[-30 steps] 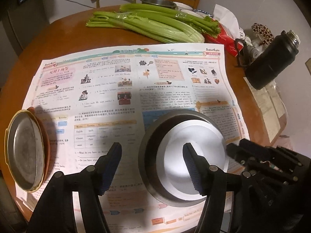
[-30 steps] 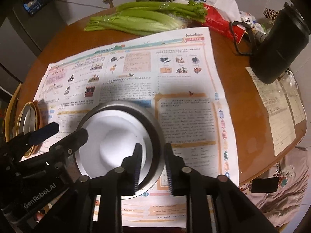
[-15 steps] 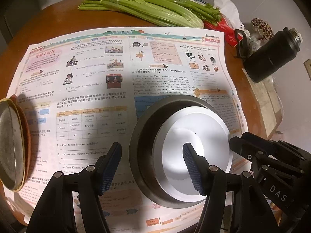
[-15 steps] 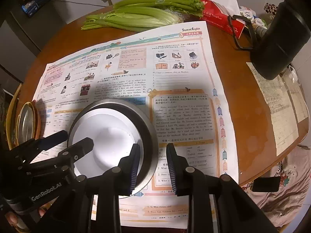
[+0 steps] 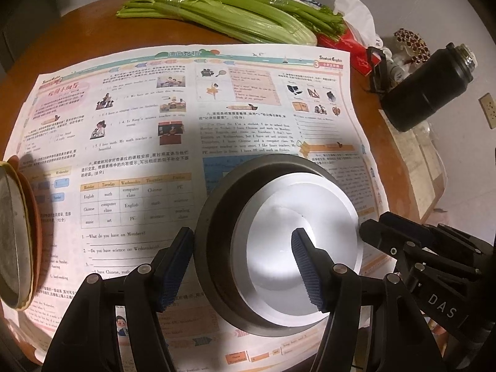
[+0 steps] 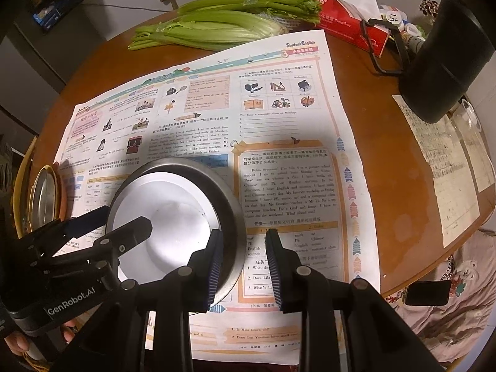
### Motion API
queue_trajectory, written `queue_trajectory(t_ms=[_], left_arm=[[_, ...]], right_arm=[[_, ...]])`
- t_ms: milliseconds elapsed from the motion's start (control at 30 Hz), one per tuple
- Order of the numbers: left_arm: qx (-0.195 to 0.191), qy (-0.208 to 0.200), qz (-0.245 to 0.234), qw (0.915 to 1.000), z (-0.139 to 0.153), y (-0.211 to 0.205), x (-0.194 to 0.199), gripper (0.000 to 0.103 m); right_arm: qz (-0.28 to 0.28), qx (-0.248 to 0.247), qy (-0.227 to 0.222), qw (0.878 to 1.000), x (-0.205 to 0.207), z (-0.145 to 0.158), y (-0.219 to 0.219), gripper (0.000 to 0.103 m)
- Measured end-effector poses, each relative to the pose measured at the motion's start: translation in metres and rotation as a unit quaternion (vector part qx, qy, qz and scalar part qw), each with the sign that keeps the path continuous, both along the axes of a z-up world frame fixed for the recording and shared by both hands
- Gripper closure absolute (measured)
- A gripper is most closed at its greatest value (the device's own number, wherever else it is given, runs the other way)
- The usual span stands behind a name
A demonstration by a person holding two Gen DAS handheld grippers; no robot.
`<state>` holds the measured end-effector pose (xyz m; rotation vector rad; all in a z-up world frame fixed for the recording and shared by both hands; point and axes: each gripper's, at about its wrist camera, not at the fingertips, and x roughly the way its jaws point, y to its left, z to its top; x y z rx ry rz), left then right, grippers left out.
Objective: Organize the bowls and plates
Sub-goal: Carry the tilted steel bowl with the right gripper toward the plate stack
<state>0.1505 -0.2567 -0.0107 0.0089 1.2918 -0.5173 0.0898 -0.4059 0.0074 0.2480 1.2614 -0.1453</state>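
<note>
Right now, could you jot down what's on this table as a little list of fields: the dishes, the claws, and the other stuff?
surface: round wooden table, newspaper spread on it
main dish: white plate nested in metal bowl
left claw: open, straddling the bowl's near-left rim
right claw: open, around the bowl's right rim
side dishes: stacked plates at left edge
background: celery, black flask, tissue box

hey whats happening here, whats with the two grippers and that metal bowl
A person is holding a gripper in each hand around a metal bowl with a white plate inside, on a newspaper spread over a round wooden table. The left gripper is open, straddling the bowl's near-left wall. The right gripper is open over the bowl's right rim. A stack of plates waits at the left edge.
</note>
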Motion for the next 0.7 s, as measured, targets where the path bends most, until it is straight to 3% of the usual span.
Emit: queue_trajectory(t_ms=[300,700], left_arm=[[0.000,-0.002,0.010,1.0000,-0.001,0.007,0.006,0.036],[0.001,0.023,-0.002,0.9997,-0.021,-0.002,0.008,0.036]], right_arm=[[0.013,0.015,0.006,1.000,0.007,-0.004,0.005,0.075],[0.024,0.038,0.044,0.998,0.014,-0.034,0.007,0.071]])
